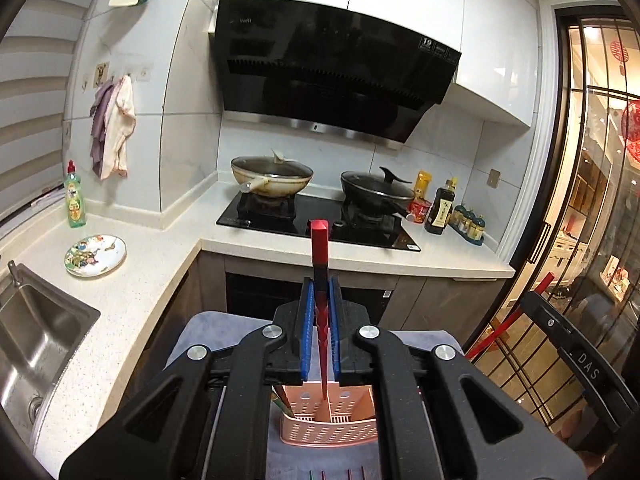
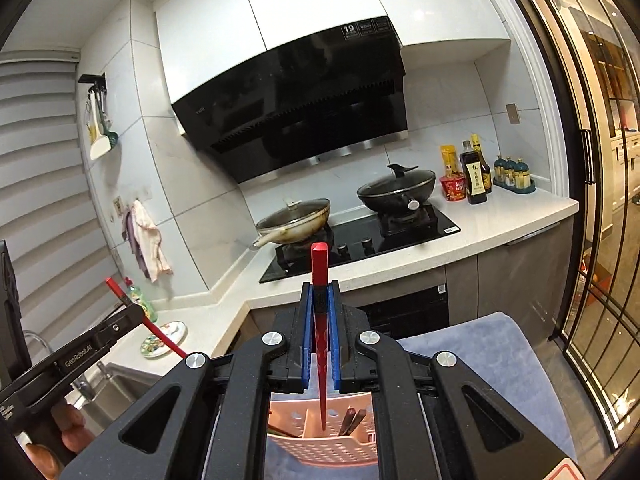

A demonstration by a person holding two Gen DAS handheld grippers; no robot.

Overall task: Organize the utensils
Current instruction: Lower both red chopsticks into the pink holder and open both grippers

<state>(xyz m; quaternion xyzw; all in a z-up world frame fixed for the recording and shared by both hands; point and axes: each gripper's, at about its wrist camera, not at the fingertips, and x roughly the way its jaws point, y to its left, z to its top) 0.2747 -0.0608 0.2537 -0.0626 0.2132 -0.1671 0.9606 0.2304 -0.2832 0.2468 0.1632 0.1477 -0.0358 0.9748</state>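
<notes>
My left gripper (image 1: pixel 321 292) is shut on a red chopstick (image 1: pixel 320 248) that stands nearly upright, with its thin tip hanging over a pink perforated utensil basket (image 1: pixel 328 428). My right gripper (image 2: pixel 320 292) is shut on a second red chopstick (image 2: pixel 320 264), held the same way above the same basket (image 2: pixel 320 448). Dark chopsticks (image 2: pixel 352 420) lean in one of the basket's compartments. Each view catches the other tool from the side: the right gripper (image 1: pixel 530 300) at the right edge, the left gripper (image 2: pixel 134 314) at the left edge.
The basket stands on a grey-blue mat (image 2: pixel 480 340). Beyond are an L-shaped counter (image 1: pixel 140 280), a steel sink (image 1: pixel 36 340), a patterned plate (image 1: pixel 95 255), a green soap bottle (image 1: pixel 75 200), two lidded pans (image 1: pixel 272 174) on the hob, sauce bottles (image 1: pixel 440 208) and a glass door (image 1: pixel 592 200).
</notes>
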